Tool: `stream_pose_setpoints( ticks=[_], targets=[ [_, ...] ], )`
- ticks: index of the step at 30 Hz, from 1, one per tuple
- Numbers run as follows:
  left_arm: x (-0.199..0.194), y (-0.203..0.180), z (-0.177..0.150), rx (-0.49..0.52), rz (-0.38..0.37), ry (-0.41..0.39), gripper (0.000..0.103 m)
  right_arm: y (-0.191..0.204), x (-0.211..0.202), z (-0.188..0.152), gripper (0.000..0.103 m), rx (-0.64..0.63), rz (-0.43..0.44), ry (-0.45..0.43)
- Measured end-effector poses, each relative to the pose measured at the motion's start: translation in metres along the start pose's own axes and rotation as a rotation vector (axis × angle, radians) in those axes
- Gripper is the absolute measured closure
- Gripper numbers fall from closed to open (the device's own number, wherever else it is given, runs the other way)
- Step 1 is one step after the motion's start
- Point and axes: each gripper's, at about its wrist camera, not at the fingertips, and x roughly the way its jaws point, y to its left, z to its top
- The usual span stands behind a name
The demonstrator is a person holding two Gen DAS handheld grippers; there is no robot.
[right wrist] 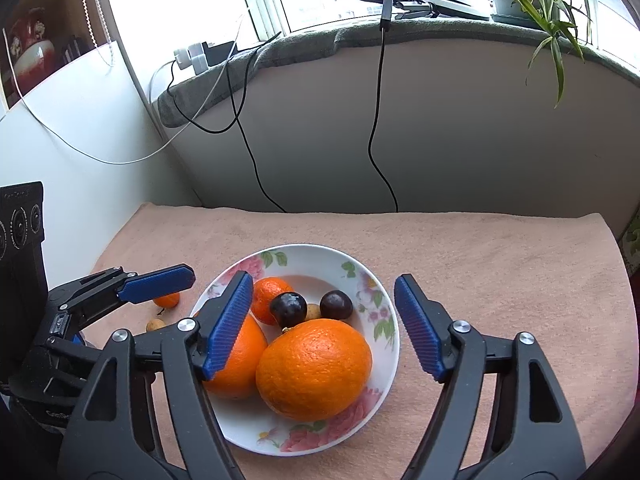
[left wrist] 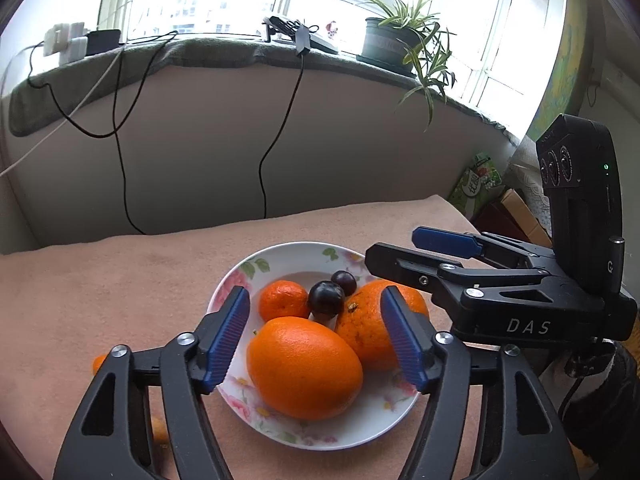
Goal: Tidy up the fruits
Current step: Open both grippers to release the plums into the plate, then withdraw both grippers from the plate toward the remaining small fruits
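**Mei:** Pinkish towelling (right wrist: 480,264) covers the table under the bright window, and the floral plate (right wrist: 372,288) sits in the middle of it. Why do both tools hang over the plate?

**Jun:** My guess is that each has just finished with a big fruit. The left gripper (left wrist: 316,340) has its blue pads spread either side of the smooth orange (left wrist: 304,368) without touching it. The right gripper (right wrist: 324,328) stands just as wide over the other large orange (right wrist: 314,368), pads clear of the peel.

**Mei:** So nothing is held?

**Jun:** Nothing. Both pairs of fingers are apart and empty.

**Mei:** And the fruit itself?

**Jun:** Two large oranges lie at the near side of the plate, touching. One is glossy and egg-shaped; the other has pebbly skin and a stem scar. Behind them sits a small mandarin (left wrist: 283,300), then two dark round plums (right wrist: 289,307), one beside the other. Something small and tan (right wrist: 313,312) is wedged between the plums; I cannot tell what.

**Mei:** Anything left off the plate?

**Jun:** Yes: a small orange fruit (right wrist: 167,300) and a tan nut-like thing (right wrist: 155,325) rest on the cloth, left of the plate. Those look like the remaining work.
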Motion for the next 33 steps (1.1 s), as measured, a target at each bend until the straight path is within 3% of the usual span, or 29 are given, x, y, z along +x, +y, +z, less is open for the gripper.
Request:
stream_pose_setpoints(
  ticks=[3,20,25,33],
  targets=[
    [-0.004,0.002,0.000,-0.010,0.009,-0.008,0.025,-0.001,-0.004,0.000,0.014,0.010,-0.011,-0.015],
    [-0.027,-0.005,-0.005,0.026,0.090,-0.033,0.024,0.014,-0.034,0.000,0.013,-0.013,-0.042,-0.067],
    [-0.038,-0.005,-0.009,0.022,0.099,-0.045,0.024,0.023,-0.048,-0.005,0.006,-0.020,-0.040,-0.094],
    [-0.058,0.000,-0.021,0.015,0.124,-0.058,0.024,0.042,-0.063,-0.015,0.006,-0.036,-0.027,-0.113]
  ],
)
